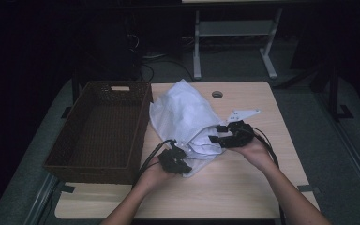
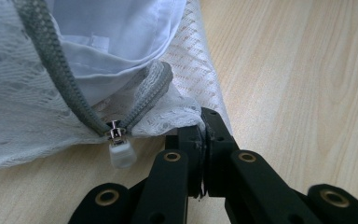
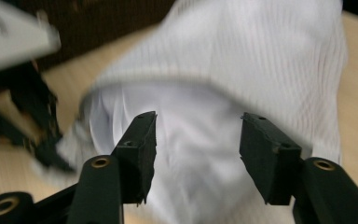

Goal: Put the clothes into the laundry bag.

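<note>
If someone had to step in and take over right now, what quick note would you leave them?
Left gripper: jaws shut on the corner of the mesh laundry bag, beside the zipper pull, pinning it to the table.
Right gripper: jaws open, nothing between them, aimed at the bag's open mouth.
White garment: already inside the bag; the zipper is still unzipped.
Wicker basket: at the table's left, nothing inside.
Left to do, probably: close the zipper, then perhaps move the bag to the basket.
</note>
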`<state>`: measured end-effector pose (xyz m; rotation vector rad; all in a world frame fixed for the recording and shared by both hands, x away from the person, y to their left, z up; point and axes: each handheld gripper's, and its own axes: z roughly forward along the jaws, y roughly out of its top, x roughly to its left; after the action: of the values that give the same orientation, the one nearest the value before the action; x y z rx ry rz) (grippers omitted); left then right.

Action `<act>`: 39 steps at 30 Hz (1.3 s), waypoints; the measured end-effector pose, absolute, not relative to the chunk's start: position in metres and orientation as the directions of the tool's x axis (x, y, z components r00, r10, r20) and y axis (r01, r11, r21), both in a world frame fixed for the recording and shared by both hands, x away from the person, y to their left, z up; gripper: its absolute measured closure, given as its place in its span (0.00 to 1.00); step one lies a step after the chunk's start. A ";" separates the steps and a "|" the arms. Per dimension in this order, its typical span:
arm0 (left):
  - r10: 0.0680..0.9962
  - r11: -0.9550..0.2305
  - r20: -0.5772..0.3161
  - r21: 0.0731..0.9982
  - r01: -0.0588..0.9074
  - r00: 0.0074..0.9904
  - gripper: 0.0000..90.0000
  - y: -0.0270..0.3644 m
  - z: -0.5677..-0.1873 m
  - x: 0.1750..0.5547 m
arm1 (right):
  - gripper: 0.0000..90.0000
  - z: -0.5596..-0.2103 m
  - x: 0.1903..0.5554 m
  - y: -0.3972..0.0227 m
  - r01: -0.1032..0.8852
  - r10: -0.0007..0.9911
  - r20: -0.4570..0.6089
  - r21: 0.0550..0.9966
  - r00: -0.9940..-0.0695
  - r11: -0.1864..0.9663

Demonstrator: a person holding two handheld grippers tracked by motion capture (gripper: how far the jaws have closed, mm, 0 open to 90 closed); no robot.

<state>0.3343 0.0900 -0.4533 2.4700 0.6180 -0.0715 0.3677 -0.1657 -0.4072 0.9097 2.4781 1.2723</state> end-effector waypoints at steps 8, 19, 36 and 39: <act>0.412 -0.725 -0.184 0.527 0.444 0.892 0.97 0.090 -0.453 0.335 | 0.42 -0.445 0.351 -0.167 0.492 0.585 0.121 0.689 -0.802 0.532; 0.411 -0.723 -0.186 0.529 0.444 0.892 0.97 0.090 -0.453 0.335 | 0.87 -0.462 0.360 -0.147 0.485 0.586 0.082 0.660 -0.806 0.574; 0.407 -0.724 -0.195 0.526 0.445 0.892 0.98 0.089 -0.453 0.334 | 0.97 -0.417 0.373 -0.139 0.426 0.582 0.143 0.818 -0.801 0.386; 0.402 -0.728 -0.196 0.523 0.442 0.894 0.98 0.088 -0.453 0.334 | 0.97 -0.415 0.383 -0.126 0.423 0.592 0.143 0.829 -0.793 0.366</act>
<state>0.3337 0.0885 -0.4530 2.4782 0.6065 -0.0917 0.3825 -0.1260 -0.4155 0.9181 2.4429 1.3993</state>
